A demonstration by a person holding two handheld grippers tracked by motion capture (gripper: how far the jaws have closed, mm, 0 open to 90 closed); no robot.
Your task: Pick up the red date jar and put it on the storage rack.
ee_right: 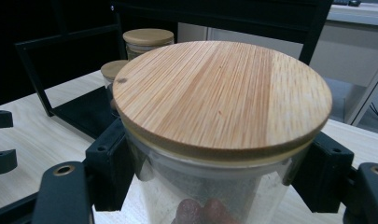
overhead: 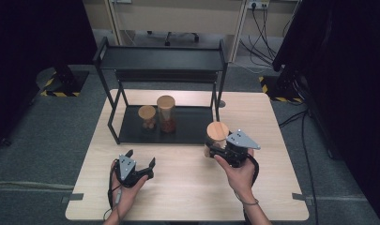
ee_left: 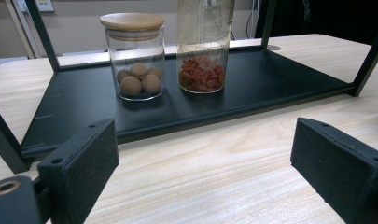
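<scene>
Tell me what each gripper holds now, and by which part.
The right gripper holds a glass jar by its wall, just under the wooden lid. The left gripper holds nothing.

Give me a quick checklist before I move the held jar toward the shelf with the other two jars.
1. Grip: right gripper has its jaws clamped on the glass jar just below the wooden lid: ok.
2. Lid seated flat on the held jar: ok.
3. Free space on the rack's lower shelf, right of the tall jar: ok.
4. Short jar and tall jar upright on the shelf, apart from each other: ok.
5. Left gripper open, holding nothing, off to the side: ok.
6. Clearance under the rack's upper shelf for the held jar: cannot tell.
</scene>
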